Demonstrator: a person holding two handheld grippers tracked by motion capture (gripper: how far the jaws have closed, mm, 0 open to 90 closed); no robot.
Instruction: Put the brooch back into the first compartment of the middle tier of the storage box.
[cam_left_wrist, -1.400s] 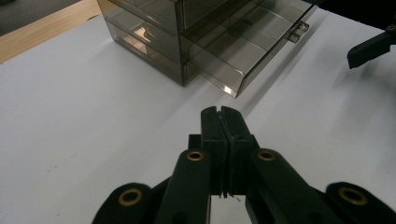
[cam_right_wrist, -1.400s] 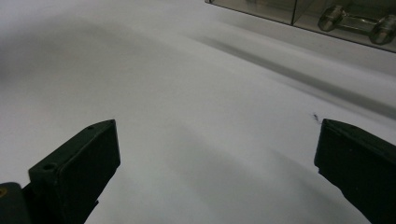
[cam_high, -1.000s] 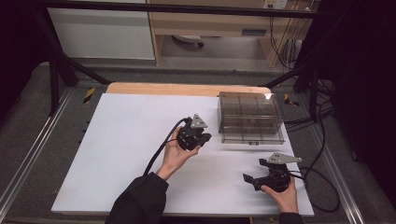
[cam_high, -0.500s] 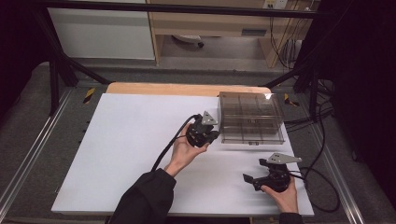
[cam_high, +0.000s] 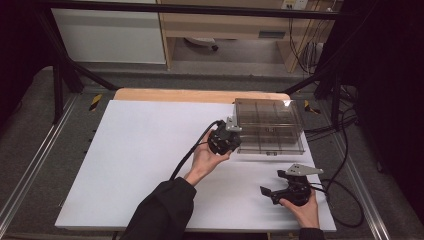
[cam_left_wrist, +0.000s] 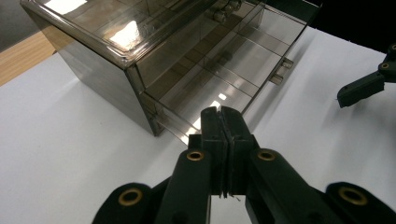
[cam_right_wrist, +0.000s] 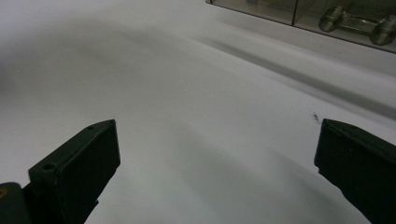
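Observation:
A smoky clear plastic drawer box (cam_high: 270, 125) stands at the table's far right. My left gripper (cam_high: 231, 136) is held just off its near left corner, its jaws shut with nothing between them. In the left gripper view the closed fingertips (cam_left_wrist: 222, 114) hover close to the lower drawer front of the box (cam_left_wrist: 187, 60), whose small handle (cam_left_wrist: 280, 74) shows farther along. My right gripper (cam_high: 274, 183) rests low over the table at the front right, jaws wide open and empty. In the right gripper view the open gripper (cam_right_wrist: 215, 140) faces bare table, with the box's metal handle (cam_right_wrist: 359, 21) at the top.
The white table top (cam_high: 140, 160) stretches left of the box, with a wooden strip (cam_high: 200, 95) along its far edge. Cables (cam_high: 345, 200) trail off the right side. One jaw of the right gripper (cam_left_wrist: 364, 88) shows far right in the left gripper view.
The left hand has carried its shut gripper to the right and a little farther away, up to the box's near left corner. The right gripper has stayed put.

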